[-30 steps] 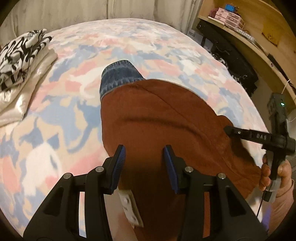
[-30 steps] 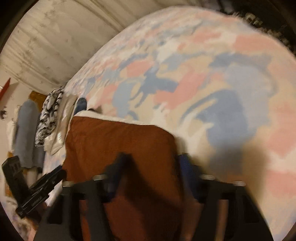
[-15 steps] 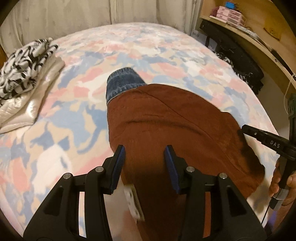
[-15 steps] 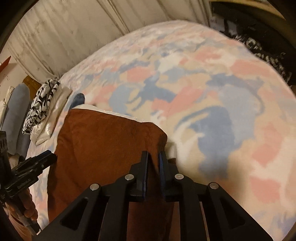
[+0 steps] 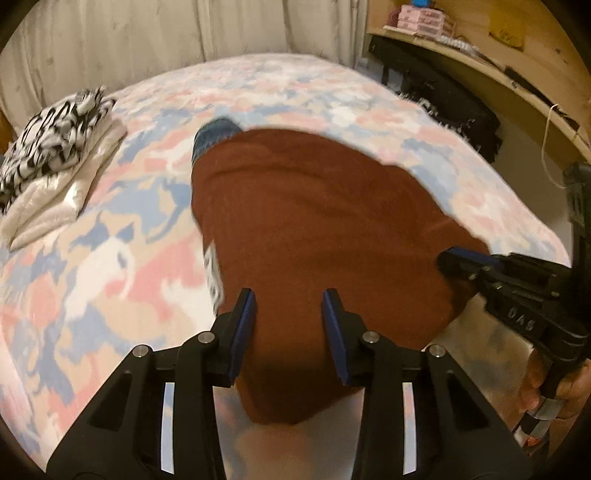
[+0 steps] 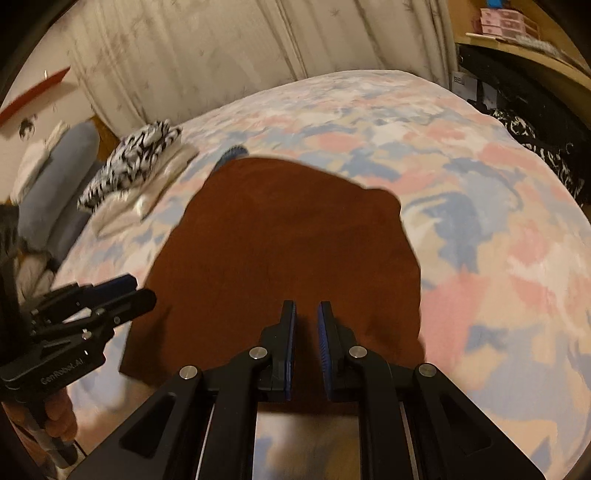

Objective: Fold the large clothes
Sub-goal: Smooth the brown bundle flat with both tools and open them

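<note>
Bed: the bed [image 5: 110, 280] with its pink, blue and cream patterned cover is carrying everything; curtains are hanging behind it.
Garment: the rust-brown garment [image 5: 317, 229] is lying in the middle of the bed, its near hem reaching toward both grippers. A blue denim piece [image 5: 212, 134] is peeking out from under its far left corner. A small white tag [image 5: 213, 273] is showing at the left edge.
Handling (judged): it is looking soft, thick and limp, not slippery, and likely to sag and drag when lifted. The near corners or hem are seeming the best places to pinch.
Folded pile: a black-and-white patterned cloth [image 5: 55, 144] is sitting on top of cream folded items [image 5: 62, 199], well apart to the left.
Shelf: a wooden shelf [image 5: 480, 62] at the right is holding pink boxes [image 5: 421, 16]; their contents are not showing.
Left gripper: the left gripper [image 5: 288, 321] is hovering over the near edge of the garment, jaws spread wide, holding nothing.
Right gripper: the right gripper [image 6: 306, 339] is hovering over the near right part, jaws narrowly parted with a gap between the pads and no cloth visibly caught.
Step (judged): the grippers are positioning for a grasp of the near hem.
</note>
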### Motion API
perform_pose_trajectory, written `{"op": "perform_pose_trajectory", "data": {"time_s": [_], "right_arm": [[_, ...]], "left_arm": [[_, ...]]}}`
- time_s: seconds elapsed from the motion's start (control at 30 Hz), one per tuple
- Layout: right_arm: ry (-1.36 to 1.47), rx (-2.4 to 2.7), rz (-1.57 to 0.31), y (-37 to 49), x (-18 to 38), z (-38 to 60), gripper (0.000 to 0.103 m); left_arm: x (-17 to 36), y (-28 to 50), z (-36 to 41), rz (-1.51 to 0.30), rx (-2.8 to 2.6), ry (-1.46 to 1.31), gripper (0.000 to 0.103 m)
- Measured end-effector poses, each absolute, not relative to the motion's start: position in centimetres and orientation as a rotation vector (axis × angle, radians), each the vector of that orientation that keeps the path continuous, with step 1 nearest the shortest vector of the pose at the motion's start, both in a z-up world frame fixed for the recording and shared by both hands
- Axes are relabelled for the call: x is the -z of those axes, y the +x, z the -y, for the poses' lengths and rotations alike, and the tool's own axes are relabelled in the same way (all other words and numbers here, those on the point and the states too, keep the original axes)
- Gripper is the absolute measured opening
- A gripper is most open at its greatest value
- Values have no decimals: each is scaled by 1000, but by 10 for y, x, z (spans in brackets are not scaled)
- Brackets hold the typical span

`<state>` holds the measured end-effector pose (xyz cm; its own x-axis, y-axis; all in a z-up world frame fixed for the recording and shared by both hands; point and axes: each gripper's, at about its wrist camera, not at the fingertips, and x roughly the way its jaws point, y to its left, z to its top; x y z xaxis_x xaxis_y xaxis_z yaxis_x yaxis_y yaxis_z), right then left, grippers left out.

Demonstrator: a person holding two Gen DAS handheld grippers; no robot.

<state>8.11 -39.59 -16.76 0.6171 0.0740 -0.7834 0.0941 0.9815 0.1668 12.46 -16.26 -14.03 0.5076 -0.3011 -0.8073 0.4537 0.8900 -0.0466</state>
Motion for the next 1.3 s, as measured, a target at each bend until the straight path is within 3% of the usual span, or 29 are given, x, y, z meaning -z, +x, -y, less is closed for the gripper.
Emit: {"op": "perform_pose_trajectory", "data": {"time_s": [0.37, 0.57, 1.3], "right_arm": [[257, 216, -877, 33, 187, 433, 12], [258, 217, -871, 31, 186, 436, 12], [280, 184, -872, 26, 146, 424, 13]], "left_arm": [[151, 115, 144, -916, 461, 118, 38], [154, 125, 133, -966, 438, 46, 53], [135, 115, 103, -1050, 402, -38, 53]]}}
